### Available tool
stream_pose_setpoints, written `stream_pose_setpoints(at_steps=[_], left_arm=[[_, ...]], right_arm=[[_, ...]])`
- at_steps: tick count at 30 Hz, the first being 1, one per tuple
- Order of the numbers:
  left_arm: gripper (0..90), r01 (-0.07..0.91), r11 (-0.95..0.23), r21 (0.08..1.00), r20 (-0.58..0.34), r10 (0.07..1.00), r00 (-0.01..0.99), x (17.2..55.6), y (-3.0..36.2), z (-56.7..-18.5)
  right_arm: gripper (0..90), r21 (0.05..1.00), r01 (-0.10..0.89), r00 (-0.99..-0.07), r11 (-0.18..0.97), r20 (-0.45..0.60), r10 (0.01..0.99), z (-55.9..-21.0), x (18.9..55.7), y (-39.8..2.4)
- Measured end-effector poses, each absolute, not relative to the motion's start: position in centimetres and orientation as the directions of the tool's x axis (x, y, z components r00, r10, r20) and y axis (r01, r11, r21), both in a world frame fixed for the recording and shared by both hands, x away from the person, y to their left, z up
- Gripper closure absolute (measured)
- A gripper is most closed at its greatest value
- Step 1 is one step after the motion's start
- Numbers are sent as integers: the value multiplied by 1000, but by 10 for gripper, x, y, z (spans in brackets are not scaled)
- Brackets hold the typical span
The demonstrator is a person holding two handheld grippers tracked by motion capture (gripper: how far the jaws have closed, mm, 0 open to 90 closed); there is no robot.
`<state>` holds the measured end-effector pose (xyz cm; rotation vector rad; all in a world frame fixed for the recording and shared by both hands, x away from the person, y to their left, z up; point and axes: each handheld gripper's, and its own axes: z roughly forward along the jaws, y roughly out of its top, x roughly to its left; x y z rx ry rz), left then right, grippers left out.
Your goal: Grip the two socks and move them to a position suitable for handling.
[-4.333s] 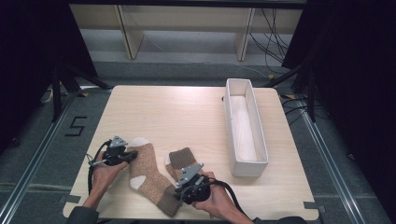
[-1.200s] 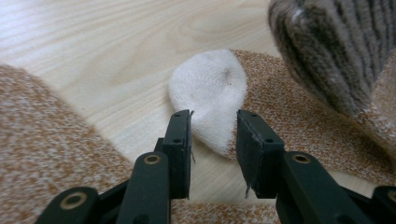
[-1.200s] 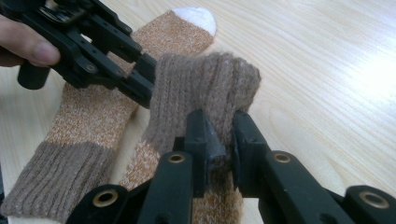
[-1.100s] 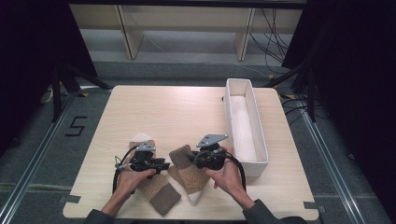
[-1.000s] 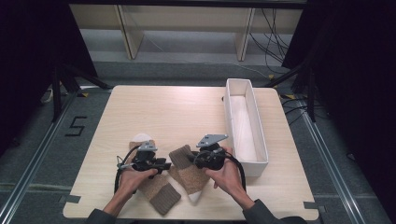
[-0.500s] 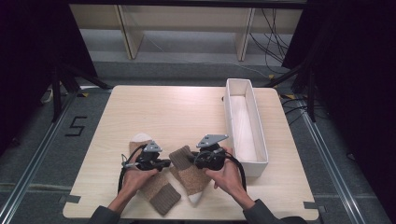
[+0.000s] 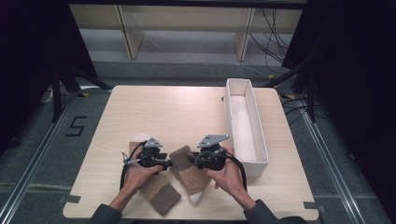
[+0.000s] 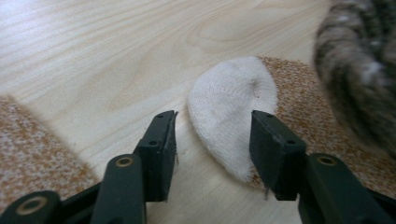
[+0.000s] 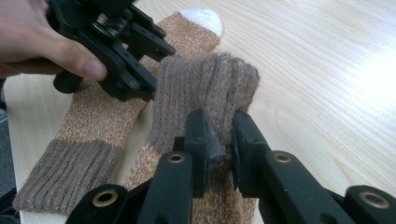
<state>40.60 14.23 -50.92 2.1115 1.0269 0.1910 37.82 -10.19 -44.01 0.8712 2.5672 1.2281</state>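
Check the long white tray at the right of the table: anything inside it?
The white tray looks empty: its pale floor shows bare along most of its length in the high view. The near wall hides the strip of floor just behind it, so that part cannot be seen.

We've got two tan socks with brown ribbed cuffs and white toes low in the frame, left sock [image 7: 156,189] lying flat, right sock [image 7: 189,175] with its cuff lifted.
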Motion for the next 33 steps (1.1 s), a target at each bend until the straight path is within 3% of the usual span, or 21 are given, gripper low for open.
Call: stream_pose_setpoints(at_steps=[2,6,8,15,23,33], left_arm=[[556,601,-385,700,-190,711,677,407,140,-512],[775,574,-408,710,-171,691,703,404,137,-512],[829,569,-410,713,-168,687,707,404,137,-511],[848,536,-382,752,-151,692,705,403,147,-491],[848,521,-348,780,-140,714,686,408,173,-470],[846,543,-362,758,-155,709,688,421,177,-480]], right_arm=[[788,752,438,-814,492,101,571,-440,378,-102],[788,756,434,-818,490,102,566,-440,379,-103],[788,755,437,-815,489,104,570,-440,377,-105],[788,778,418,-820,469,101,564,-431,371,-115],[788,797,402,-827,452,105,552,-419,340,-144],[774,723,491,-795,485,144,590,-457,313,-185]])
